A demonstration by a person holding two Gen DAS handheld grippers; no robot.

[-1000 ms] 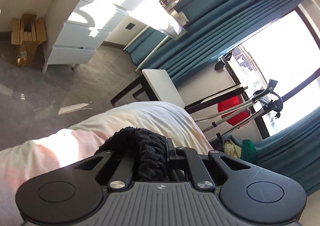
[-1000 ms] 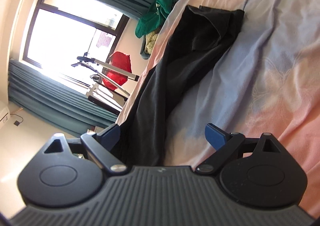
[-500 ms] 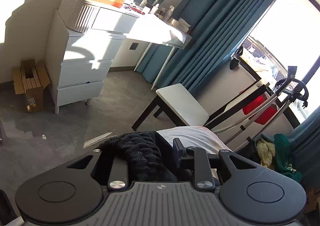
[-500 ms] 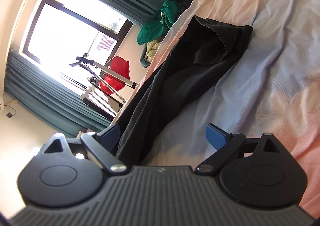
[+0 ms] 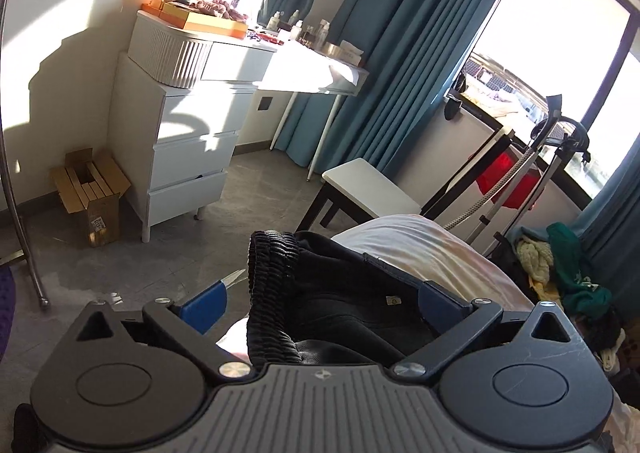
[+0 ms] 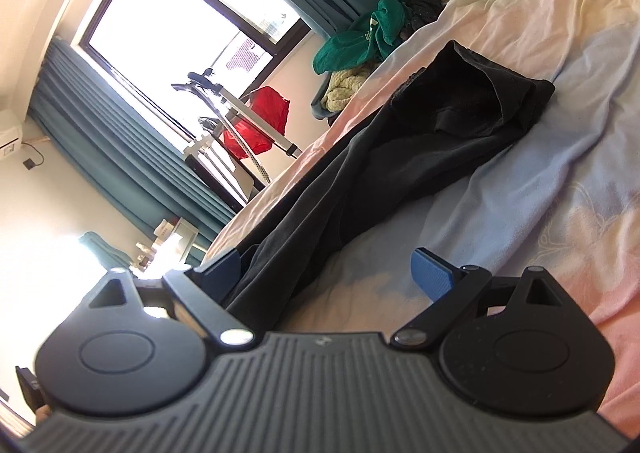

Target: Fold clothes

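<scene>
A bed spread with a pale pink, blue and cream quilt fills my right-hand view, and along its edge lies a long pair of black trousers, one end bunched into folds farther up the bed, the other running down toward my tongs. Behind the bed, teal pleated curtains frame a bright window, with a white chest of drawers against the wall, a white-topped stool with dark legs near the bed's corner, and a heap of green and cream clothing on the far side of the bed. My right gripper stands wide, its blue pads well apart; the near end of the trousers passes just inside the left-hand pad, which it partly covers, and the other pad sits clear of it over bare quilt, so nothing is clamped. My left gripper has just been opening and now stands fully spread above the bed's corner, with the ribbed elastic waistband of the black trousers lying loose between its blue pads; whether the cloth brushes the right-hand pad I cannot tell, and the left-hand pad is clear of it. A brown cardboard box sits on the grey floor beside the drawers, and a red cloth hangs on a dark rack by the window.
</scene>
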